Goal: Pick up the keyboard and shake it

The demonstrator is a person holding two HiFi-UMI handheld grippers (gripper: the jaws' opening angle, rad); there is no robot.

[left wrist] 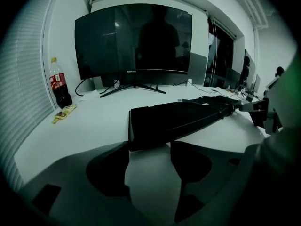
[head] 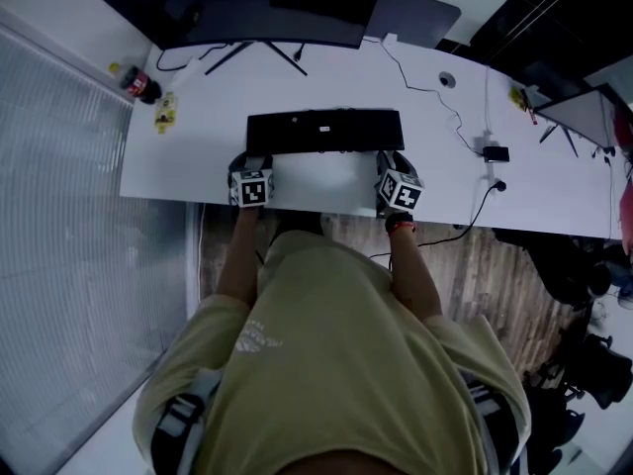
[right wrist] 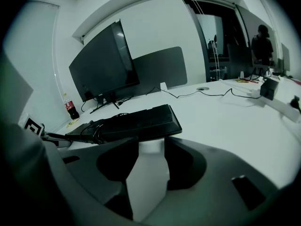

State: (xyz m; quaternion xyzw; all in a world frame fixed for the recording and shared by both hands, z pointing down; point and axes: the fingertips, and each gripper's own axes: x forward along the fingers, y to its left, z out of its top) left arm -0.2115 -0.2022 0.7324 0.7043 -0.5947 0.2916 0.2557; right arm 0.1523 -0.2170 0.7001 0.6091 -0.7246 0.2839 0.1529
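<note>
AT THE BENCH: A person stood over the white bench (head: 188,161) with a claw in each hand, both poised at the near edge of the black keyboard (head: 324,131). The keyboard lay flat at twelve o'clock from them, a little way in from the bench's front edge. The left claw (left wrist: 149,149) had its jaws wide apart at the keyboard's left end. The right claw (right wrist: 151,146) had its jaws apart too, though narrower, at the right end. Neither pressed on the keyboard. By the look of it the pick-up had not begun, so gripping, lifting and shaking all remained. The monitor (head: 257,8) stood close behind at twelve. A cola bottle (head: 138,84) at ten o'clock and a trailing cable (head: 435,97) at two lay well apart, so a straight lift looked unobstructed.
</note>
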